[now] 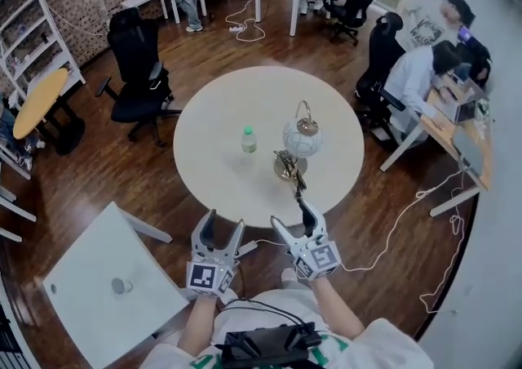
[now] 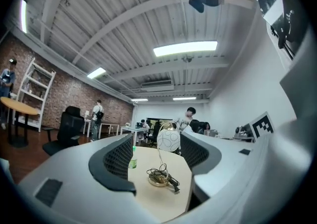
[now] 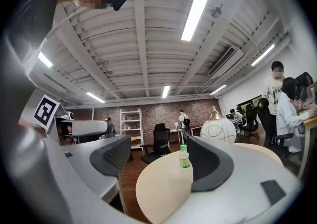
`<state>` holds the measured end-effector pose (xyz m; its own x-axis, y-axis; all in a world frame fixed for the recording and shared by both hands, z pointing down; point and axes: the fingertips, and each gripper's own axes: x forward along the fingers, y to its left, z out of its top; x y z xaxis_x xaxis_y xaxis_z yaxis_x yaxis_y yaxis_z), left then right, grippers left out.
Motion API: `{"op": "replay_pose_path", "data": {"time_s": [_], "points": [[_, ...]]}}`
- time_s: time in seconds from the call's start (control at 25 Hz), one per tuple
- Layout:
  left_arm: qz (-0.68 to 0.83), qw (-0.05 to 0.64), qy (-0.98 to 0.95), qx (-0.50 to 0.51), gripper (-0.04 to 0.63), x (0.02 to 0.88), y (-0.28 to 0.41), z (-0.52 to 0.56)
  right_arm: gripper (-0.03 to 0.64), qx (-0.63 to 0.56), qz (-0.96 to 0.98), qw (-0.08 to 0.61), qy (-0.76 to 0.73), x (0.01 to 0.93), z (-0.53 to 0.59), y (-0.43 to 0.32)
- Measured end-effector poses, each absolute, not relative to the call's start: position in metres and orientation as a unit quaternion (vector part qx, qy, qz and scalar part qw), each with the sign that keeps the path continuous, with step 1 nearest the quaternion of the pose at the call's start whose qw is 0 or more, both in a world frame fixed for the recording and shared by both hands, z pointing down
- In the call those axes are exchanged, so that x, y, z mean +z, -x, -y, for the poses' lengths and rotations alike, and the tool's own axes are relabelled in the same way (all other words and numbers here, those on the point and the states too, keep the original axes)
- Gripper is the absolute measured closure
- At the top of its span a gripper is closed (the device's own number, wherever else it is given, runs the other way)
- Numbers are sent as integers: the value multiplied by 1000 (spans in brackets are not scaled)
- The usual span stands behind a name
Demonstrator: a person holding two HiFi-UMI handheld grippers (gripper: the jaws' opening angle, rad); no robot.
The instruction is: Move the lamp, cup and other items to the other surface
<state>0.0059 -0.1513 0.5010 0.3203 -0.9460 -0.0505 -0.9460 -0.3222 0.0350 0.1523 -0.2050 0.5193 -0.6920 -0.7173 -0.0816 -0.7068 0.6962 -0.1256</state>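
Observation:
A lamp [image 1: 303,140] with a white globe shade and a brass base wound with its cable stands on the round white table [image 1: 220,114]. A clear bottle [image 1: 249,140] with a green cap stands to its left. A small cup [image 1: 121,286] sits on the square white table [image 1: 81,265] at the lower left. My left gripper [image 1: 225,220] and right gripper [image 1: 290,212] hover level at the round table's near edge, both open and holding nothing. The left gripper view frames the lamp [image 2: 168,140] between its jaws. The right gripper view shows the bottle [image 3: 184,157] between its jaws, both objects still far off.
A black office chair [image 1: 137,73] stands left of the round table, another [image 1: 383,53] at its right. People sit at a desk [image 1: 457,126] on the right. A white cable [image 1: 408,212] trails over the wooden floor. A yellow round table [image 1: 39,102] is at far left.

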Motion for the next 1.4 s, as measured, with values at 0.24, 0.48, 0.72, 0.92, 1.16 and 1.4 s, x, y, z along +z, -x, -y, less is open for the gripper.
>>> {"op": "replay_pose_path", "data": {"time_s": [0.24,0.48,0.72,0.92,1.16,1.4], "points": [[-560,-14,828,21,310,507,-30,169,238,-20,-911,59,407,520,212,-174],[-556,-16,830,37,310,506,-38,186,239,-27,-908,48,416,535,224,-188],[-556,-27,830,34,310,514,-42,197,239,-97,-894,28,437,581,245,-209],[-554,-40,831,22,310,527,-47,208,241,-135,-883,-38,448,638,283,-218],[-552,-64,831,-7,310,537,-56,217,243,-151,-873,-108,450,710,345,-225],[-581,-87,808,-40,310,559,-33,221,252,-167,-868,-141,446,761,420,-205]]}}
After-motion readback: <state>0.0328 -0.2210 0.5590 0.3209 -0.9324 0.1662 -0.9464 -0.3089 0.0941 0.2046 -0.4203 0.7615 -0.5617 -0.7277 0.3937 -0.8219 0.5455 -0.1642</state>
